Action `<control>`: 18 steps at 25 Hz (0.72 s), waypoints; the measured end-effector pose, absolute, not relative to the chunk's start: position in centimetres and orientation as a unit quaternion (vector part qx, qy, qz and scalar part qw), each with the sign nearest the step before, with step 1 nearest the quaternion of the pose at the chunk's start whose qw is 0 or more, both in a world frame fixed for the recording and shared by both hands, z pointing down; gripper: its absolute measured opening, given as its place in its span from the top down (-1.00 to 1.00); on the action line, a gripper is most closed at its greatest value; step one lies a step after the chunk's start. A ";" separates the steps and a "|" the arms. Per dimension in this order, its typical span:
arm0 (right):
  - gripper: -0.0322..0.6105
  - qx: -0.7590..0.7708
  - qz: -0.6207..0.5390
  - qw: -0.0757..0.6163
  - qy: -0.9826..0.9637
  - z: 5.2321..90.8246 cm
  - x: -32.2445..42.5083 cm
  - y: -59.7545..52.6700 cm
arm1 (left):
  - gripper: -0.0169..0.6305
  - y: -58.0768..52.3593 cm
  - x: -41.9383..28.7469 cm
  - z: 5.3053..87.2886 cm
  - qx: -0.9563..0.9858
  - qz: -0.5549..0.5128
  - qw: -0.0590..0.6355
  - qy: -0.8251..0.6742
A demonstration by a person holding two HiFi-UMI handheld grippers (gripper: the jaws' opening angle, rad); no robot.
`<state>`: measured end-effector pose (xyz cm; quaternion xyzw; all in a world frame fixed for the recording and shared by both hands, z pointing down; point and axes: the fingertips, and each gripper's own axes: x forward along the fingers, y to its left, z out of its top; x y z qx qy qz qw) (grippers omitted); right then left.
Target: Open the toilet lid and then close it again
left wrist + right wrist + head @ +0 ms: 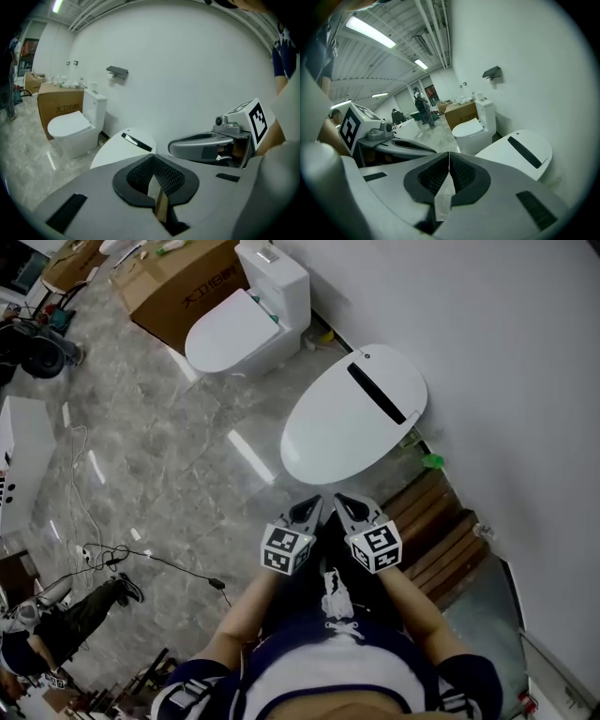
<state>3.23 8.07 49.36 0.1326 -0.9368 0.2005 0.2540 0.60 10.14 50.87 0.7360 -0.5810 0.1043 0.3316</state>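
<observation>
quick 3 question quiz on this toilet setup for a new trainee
1. True or false: the nearer toilet's lid is raised.
2. What is between the jaws of the left gripper? A) a cloth B) nothing C) the lid's edge
3. Fill in: the brown thing beside the far toilet is a cardboard ____.

Key: 1 false, it lies flat and closed. 2 B, the jaws are shut on nothing. 3 box.
</observation>
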 end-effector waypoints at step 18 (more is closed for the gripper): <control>0.87 0.058 0.221 0.312 -0.922 61.3 -1.5 9.7 | 0.93 11.7 -5.8 64.0 0.626 0.054 0.414 -0.659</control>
